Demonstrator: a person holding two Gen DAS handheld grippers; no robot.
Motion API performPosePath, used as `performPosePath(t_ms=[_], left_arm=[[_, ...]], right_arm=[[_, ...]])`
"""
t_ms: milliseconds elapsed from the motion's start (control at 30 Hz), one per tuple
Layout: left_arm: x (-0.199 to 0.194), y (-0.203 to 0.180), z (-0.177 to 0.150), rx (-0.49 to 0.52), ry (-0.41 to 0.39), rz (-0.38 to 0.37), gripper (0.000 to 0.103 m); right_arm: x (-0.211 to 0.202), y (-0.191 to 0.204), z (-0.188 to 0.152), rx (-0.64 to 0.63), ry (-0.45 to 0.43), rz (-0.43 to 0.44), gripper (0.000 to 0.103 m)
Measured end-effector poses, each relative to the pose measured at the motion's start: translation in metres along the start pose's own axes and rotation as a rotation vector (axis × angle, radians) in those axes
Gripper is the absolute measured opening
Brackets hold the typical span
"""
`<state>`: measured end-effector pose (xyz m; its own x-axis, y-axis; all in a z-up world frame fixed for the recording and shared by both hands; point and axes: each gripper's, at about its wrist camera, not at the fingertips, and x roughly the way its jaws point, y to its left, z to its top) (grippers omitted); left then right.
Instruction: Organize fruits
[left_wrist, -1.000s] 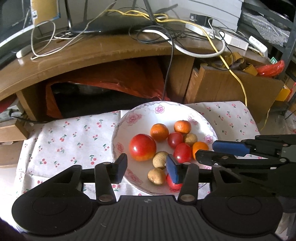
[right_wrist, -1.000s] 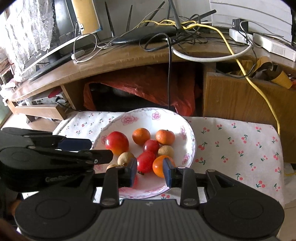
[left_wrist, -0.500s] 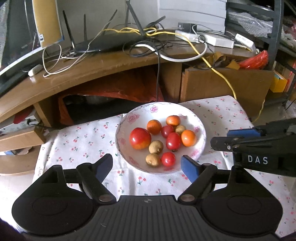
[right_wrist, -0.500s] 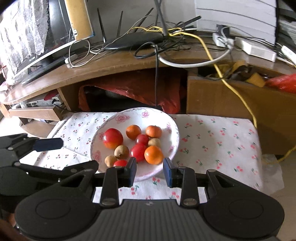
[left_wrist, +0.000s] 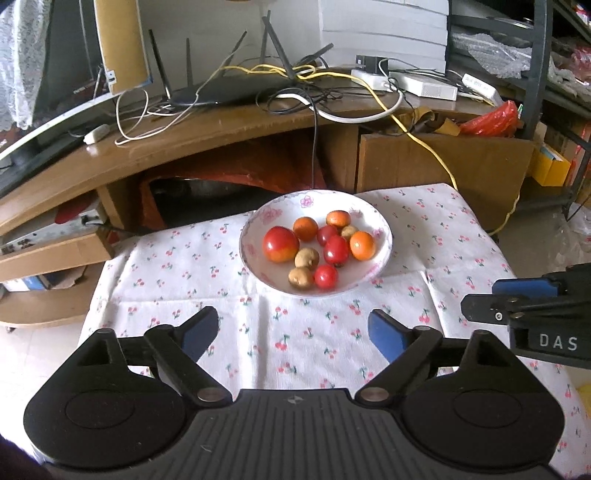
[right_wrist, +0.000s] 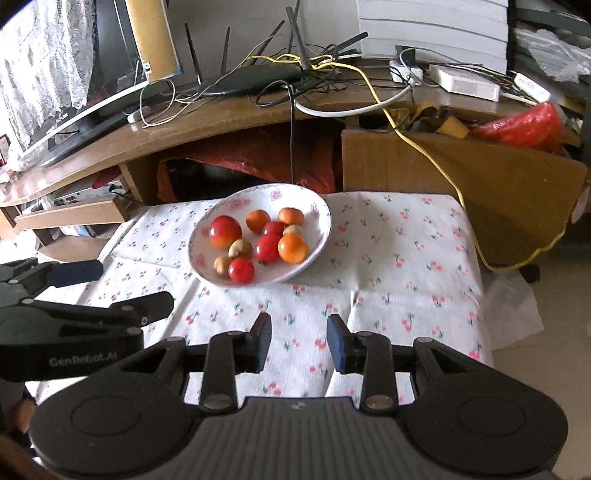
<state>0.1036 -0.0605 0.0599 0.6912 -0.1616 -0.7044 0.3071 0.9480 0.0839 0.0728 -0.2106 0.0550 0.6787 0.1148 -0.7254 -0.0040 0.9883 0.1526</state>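
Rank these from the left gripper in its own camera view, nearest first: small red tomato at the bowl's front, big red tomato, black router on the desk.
1. Small red tomato, front of the bowl.
2. Big red tomato, bowl's left side.
3. Black router, up on the desk behind.

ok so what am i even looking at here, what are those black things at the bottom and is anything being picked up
There is no robot here. A person holds a two-finger tool in each hand, and each carries a wide-angle camera that looks forward along its fingers, so the black shape at the bottom of each picture is the tool that took it.

One picture comes from the left tool. Its blue-padded jaws have just been opening and stand wide, with nothing between them. The other comes from the right tool, whose jaws are narrower with a visible gap, also empty. Each tool shows at the edge of the other's view.

Ahead, on a cherry-print cloth, sits a flowered bowl of fruit: a large red fruit, small red, orange and brown ones. Nothing is held.
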Motion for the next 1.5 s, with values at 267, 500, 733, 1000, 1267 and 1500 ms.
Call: performPosePath(t_ms=[267,500,733,1000,1267,1500], left_arm=[[-0.023,-0.007,-0.020,0.010,-0.024,0.014,0.103],[-0.037,-0.008,-0.035,-0.006,-0.018,0.014,0.103],[-0.046,-0.011,-0.052,0.010,0.014,0.069,0.103],[-0.057,-0.006,-0.063,-0.047,0.031,0.028,0.103],[-0.054,-0.006,-0.078,-0.090,0.085,0.002,0.103],[-0.057,-0.008,-0.086,-0.094,0.098,0.005,0.103]], right_arm=[[-0.024,0.006,-0.028,0.000,-0.002,-0.002,0.038],[-0.043,0.009,-0.045,0.023,-0.017,0.007,0.038],[-0.059,0.012,-0.061,0.048,-0.024,0.007,0.038],[-0.066,0.013,-0.078,0.062,-0.007,0.001,0.038],[-0.064,0.020,-0.092,0.052,0.029,0.002,0.038],[-0.063,0.024,-0.100,0.056,0.053,0.006,0.038]])
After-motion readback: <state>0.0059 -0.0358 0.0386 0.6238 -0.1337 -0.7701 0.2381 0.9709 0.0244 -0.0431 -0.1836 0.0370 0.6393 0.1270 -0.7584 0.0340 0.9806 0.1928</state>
